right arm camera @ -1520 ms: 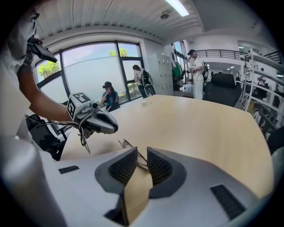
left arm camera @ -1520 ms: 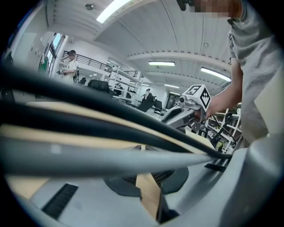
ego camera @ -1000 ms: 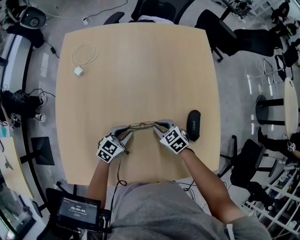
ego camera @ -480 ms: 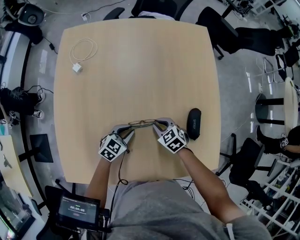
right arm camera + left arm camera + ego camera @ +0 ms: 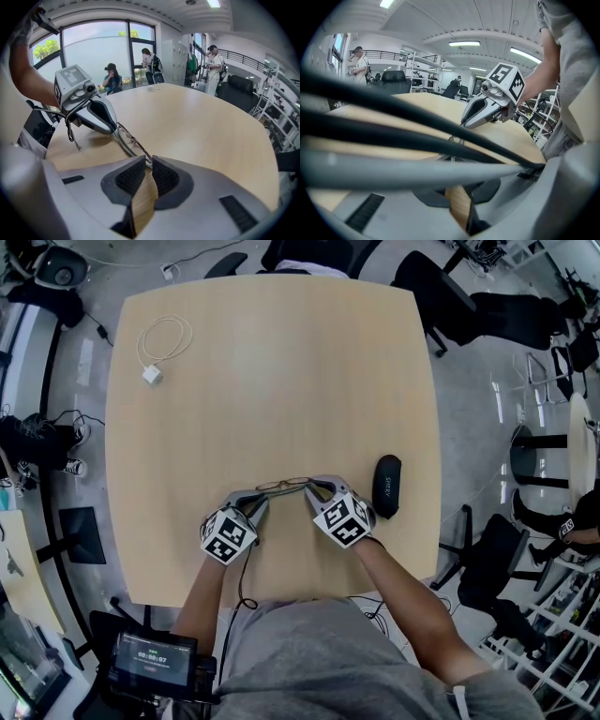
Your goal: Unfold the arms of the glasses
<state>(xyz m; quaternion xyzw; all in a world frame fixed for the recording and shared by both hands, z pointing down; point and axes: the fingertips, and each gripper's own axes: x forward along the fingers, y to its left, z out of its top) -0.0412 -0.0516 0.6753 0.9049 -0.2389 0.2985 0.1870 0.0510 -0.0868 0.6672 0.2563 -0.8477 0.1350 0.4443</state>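
Thin wire-rimmed glasses (image 5: 284,487) hang just above the wooden table (image 5: 272,362) near its front edge, held between my two grippers. My left gripper (image 5: 259,500) is shut on the left end of the frame; in the left gripper view the dark glasses arms (image 5: 393,136) blur across the picture right in front of the pads (image 5: 485,190). My right gripper (image 5: 312,489) is shut on the right end of the glasses (image 5: 130,139), whose rim runs into the closed pads (image 5: 164,176). Each gripper sees the other: the right gripper (image 5: 465,123), the left gripper (image 5: 114,131).
A black glasses case (image 5: 386,487) lies just right of my right gripper. A coiled white cable with a plug (image 5: 152,375) sits at the table's far left corner. Office chairs (image 5: 441,296) stand round the far side.
Almost nothing has moved. Both grippers keep their hold on the glasses at the same spot; the head view has only shifted slightly.
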